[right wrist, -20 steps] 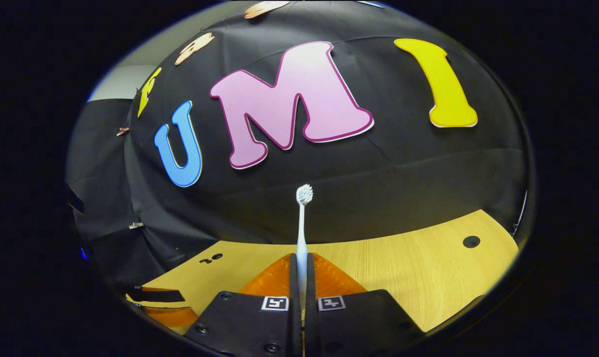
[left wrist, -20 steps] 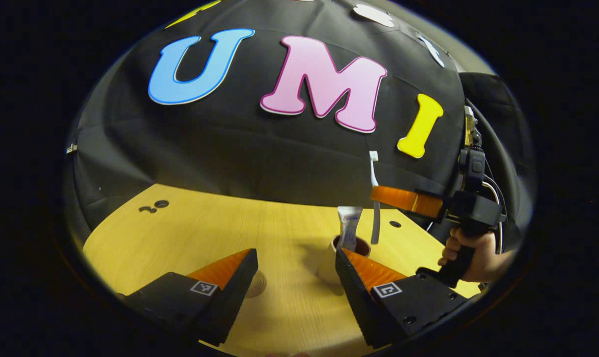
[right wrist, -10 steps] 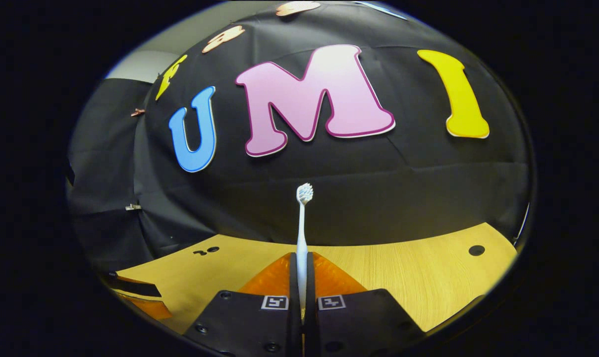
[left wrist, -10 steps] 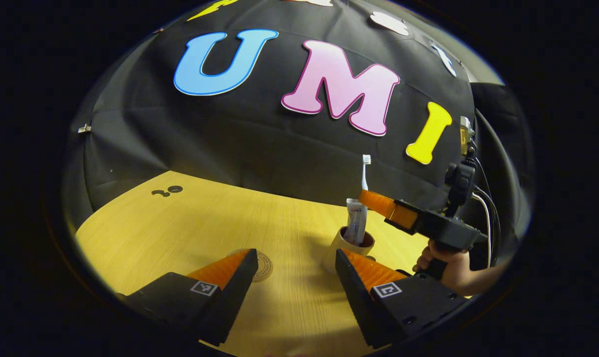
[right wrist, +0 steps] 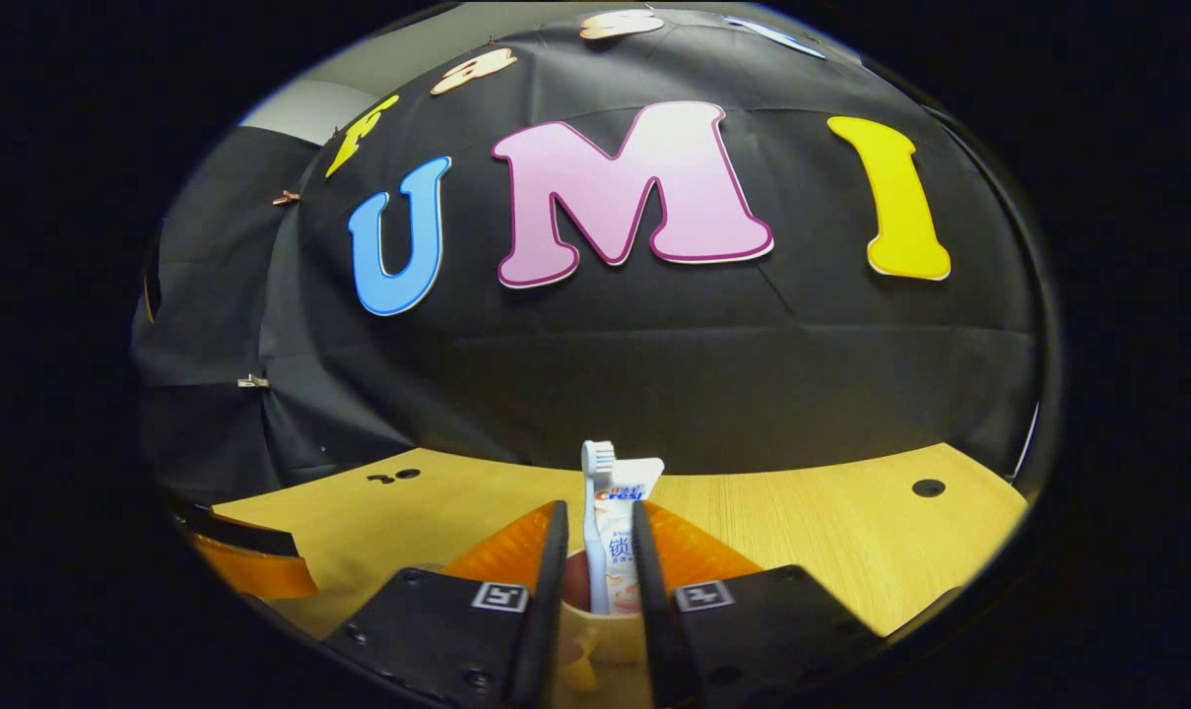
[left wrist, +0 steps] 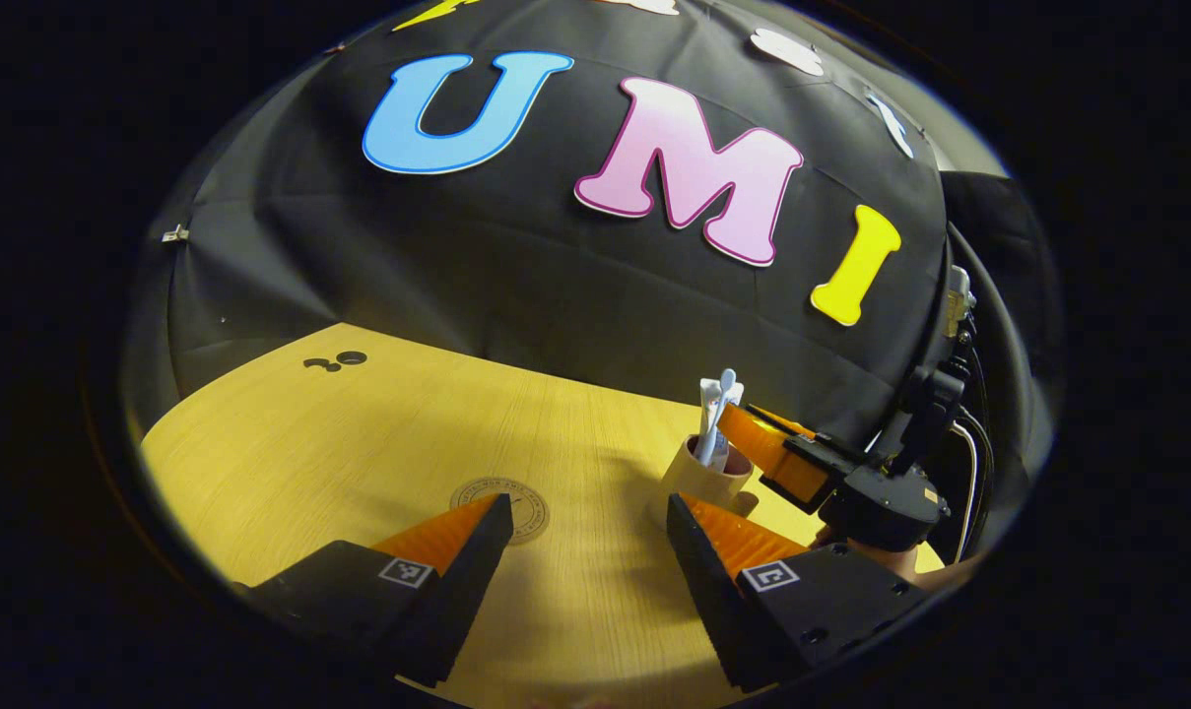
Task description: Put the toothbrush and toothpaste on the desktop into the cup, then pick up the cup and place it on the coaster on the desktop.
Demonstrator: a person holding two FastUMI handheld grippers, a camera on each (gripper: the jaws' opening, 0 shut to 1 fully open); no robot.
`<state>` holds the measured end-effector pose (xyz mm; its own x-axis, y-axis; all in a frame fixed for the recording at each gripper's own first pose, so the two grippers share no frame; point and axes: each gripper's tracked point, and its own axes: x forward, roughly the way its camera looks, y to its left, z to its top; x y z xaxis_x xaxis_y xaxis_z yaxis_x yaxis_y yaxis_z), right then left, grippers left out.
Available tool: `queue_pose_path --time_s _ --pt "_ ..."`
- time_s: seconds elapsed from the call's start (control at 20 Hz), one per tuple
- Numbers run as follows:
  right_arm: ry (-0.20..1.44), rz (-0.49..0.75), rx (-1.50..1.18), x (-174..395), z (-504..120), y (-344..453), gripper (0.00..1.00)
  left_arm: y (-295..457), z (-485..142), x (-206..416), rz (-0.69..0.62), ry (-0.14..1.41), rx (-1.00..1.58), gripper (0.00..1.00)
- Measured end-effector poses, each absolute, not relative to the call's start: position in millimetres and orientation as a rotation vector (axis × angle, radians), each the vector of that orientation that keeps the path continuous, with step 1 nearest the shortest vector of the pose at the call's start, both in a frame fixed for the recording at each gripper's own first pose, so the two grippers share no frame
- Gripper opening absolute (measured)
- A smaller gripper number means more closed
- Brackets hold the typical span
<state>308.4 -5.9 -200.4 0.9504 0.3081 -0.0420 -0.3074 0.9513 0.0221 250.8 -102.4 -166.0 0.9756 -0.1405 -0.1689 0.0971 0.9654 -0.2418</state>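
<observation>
A beige cup [left wrist: 701, 480] stands on the wooden desktop [left wrist: 378, 443] with the white toothbrush [left wrist: 721, 394] and the toothpaste tube [left wrist: 710, 433] upright inside it. In the right gripper view the toothbrush [right wrist: 595, 492] and toothpaste tube [right wrist: 627, 532] rise from the cup [right wrist: 595, 620] between my right gripper's [right wrist: 598, 507] parted fingers, and the brush stands free of them. From the left gripper view that right gripper [left wrist: 767, 448] sits against the cup's right side. My left gripper [left wrist: 587, 512] hangs open and empty in front of the cup. The round coaster [left wrist: 504, 504] lies left of the cup.
Black cloth walls the desk's far side. Small dark holes mark the desktop at the far left [left wrist: 337, 361] and far right [right wrist: 927, 487]. An orange finger of the left gripper [right wrist: 255, 571] shows at the left edge of the right gripper view.
The right gripper came down over the cup with the toothbrush, then parted its fingers; the brush now stands in the cup beside the toothpaste. The left gripper drew back slightly, still open.
</observation>
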Motion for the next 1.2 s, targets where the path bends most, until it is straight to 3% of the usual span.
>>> queue_pose_path --time_s 0.1,0.2,0.3,0.7,1.05,1.2 --pt "0.057 0.316 0.041 305 -197 -5 0.52 -95 -171 236 -0.123 0.188 -0.235 0.98" --pt "0.078 0.302 0.058 300 -189 -11 1.0 -90 -174 224 -0.11 0.2 -0.242 0.98" --pt "0.132 0.274 0.06 294 -185 -18 0.96 -87 -174 215 -0.098 0.203 -0.261 0.98" --pt "0.418 0.216 0.077 286 -179 -25 0.98 -53 -166 177 -0.022 0.213 -0.249 0.98" --pt "0.849 0.164 0.2 265 -238 -11 0.98 -22 -154 137 0.053 0.219 -0.256 0.98" --pt "0.953 0.13 0.219 269 -252 -11 0.98 -8 -158 126 0.093 0.233 -0.251 0.98"
